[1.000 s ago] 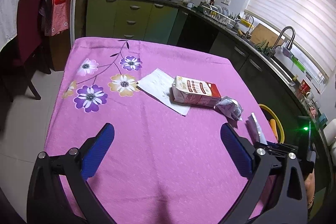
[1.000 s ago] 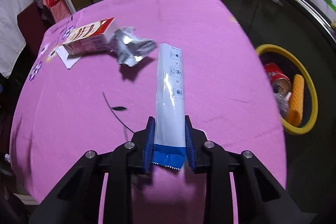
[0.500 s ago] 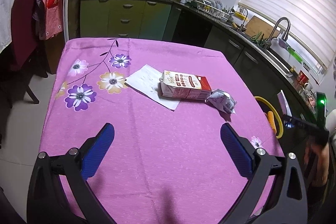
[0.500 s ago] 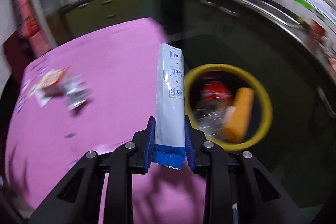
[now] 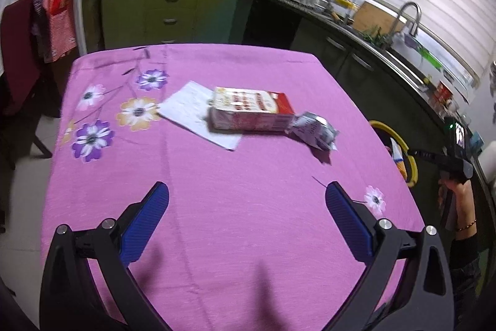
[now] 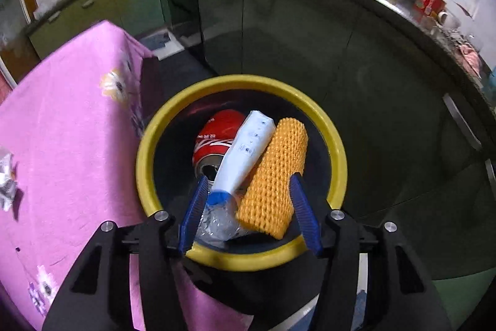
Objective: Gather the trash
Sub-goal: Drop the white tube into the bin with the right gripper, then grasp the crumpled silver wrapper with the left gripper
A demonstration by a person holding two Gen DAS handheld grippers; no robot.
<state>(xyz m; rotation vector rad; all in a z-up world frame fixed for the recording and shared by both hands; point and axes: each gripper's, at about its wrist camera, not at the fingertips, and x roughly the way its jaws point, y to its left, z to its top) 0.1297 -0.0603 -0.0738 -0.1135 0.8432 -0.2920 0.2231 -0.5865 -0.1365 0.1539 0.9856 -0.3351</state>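
My right gripper point(image 6: 248, 211) hangs over the yellow-rimmed bin point(image 6: 145, 145), its jaws opening. The white and blue wrapper point(image 6: 248, 151) is free of the pads and lies in the bin beside a red can point(image 6: 217, 134) and an orange foam net point(image 6: 274, 172). My left gripper point(image 5: 246, 221) stands open above the pink tablecloth point(image 5: 217, 207), nothing between its fingers. Ahead of it lie a red and white carton point(image 5: 251, 112), a crumpled silver wrapper point(image 5: 314, 131) and a white paper sheet point(image 5: 192, 114). The bin point(image 5: 414, 160) shows at the table's right edge, with the right gripper's body point(image 5: 454, 157) over it.
Dark kitchen cabinets point(image 6: 279, 30) run behind the bin, close to the table's right side. A counter with a sink and tap point(image 5: 406, 17) lies along the right wall. A dark red chair point(image 5: 15, 58) stands at the table's far left. A person's hand point(image 5: 458, 197) grips the right tool.
My right gripper swung from over the table to above the bin and let go of the white wrapper, which now lies in the bin. The left gripper drifted slightly, staying open.
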